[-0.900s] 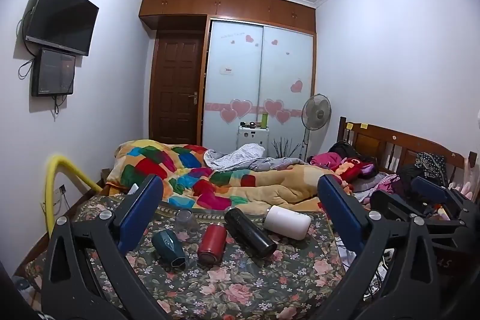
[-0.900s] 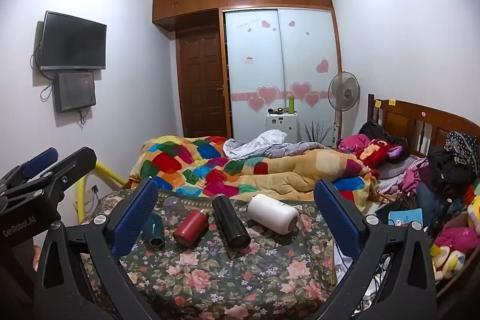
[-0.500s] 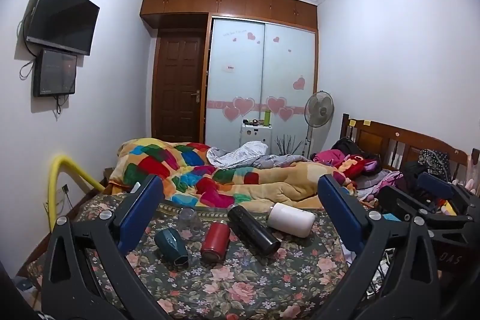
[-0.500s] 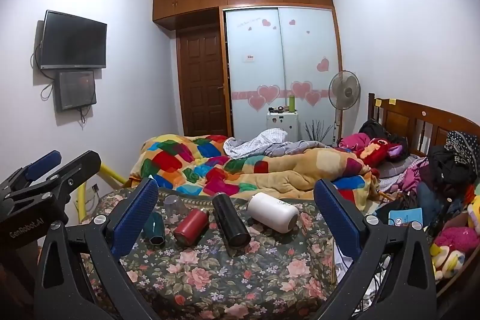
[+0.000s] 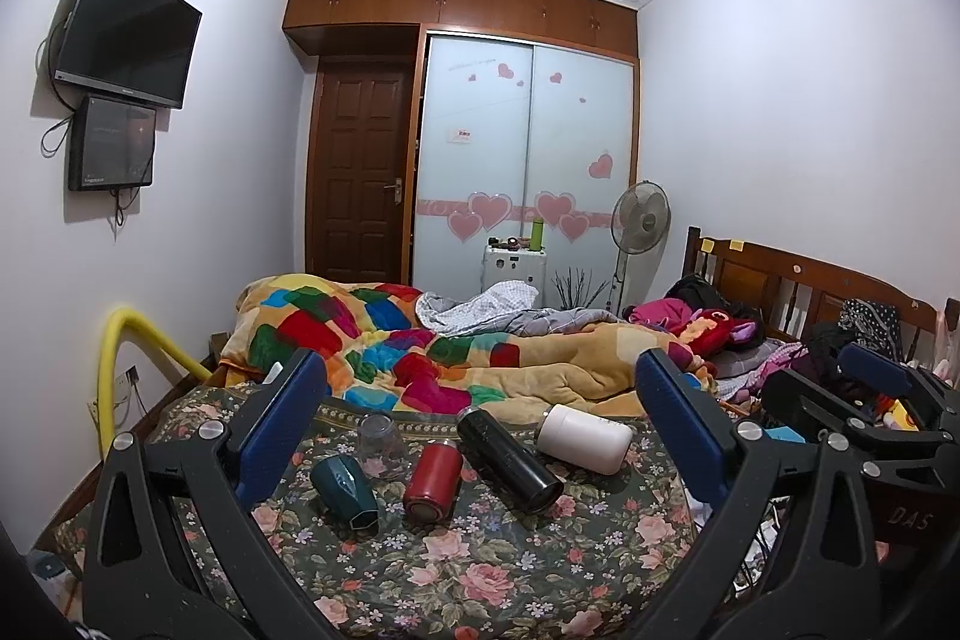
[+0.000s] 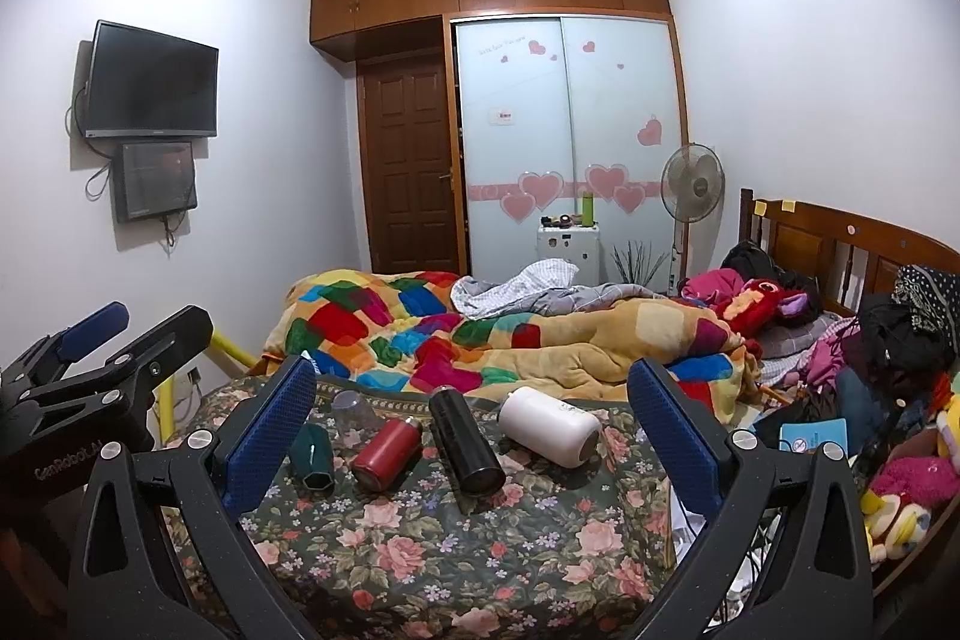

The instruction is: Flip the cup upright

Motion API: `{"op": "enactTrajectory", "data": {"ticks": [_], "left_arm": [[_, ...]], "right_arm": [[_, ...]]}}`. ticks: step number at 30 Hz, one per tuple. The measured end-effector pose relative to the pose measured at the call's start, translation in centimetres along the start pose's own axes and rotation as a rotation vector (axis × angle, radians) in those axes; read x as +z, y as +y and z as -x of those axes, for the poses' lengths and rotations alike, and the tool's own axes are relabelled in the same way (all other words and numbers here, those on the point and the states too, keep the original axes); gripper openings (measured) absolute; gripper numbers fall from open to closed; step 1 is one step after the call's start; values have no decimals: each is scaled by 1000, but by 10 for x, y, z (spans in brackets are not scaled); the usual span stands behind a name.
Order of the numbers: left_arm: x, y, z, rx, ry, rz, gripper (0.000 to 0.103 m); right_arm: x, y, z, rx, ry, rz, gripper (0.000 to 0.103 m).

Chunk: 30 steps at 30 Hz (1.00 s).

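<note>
Left gripper [image 5: 480, 436] held wide, nothing between its blue pads [image 5: 282, 424]. On the floral cloth [image 5: 480, 568], all on their sides: teal cup [image 5: 343, 486], red flask [image 5: 432, 478], black flask [image 5: 510, 460], white flask [image 5: 583, 437]. Clear glass [image 5: 381, 435] behind (orientation unclear). Right gripper [image 5: 864, 400] at far right edge.

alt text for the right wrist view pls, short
Open right hand-held gripper frames five containers on a floral-covered surface: dark teal faceted cup, red cylindrical bottle, black cylindrical flask and white cylindrical tumbler on their sides, plus a clear glass cup. The left hand-held gripper sits at the left edge.
</note>
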<state>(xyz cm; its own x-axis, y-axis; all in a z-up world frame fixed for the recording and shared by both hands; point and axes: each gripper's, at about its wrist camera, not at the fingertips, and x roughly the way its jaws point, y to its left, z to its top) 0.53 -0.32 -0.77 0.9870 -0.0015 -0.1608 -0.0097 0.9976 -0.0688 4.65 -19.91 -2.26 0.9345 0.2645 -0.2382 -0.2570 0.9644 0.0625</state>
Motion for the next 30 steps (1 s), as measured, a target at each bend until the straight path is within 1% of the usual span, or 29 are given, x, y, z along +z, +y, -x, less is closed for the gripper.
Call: {"op": "enactTrajectory", "data": {"ticks": [9, 30], "left_arm": [[2, -3, 1, 12, -3, -10, 103], [4, -2, 4, 12, -5, -6, 103]], "right_arm": [[2, 0, 1, -1, 1, 1, 103], [2, 1, 1, 3, 4, 3, 103]]}}
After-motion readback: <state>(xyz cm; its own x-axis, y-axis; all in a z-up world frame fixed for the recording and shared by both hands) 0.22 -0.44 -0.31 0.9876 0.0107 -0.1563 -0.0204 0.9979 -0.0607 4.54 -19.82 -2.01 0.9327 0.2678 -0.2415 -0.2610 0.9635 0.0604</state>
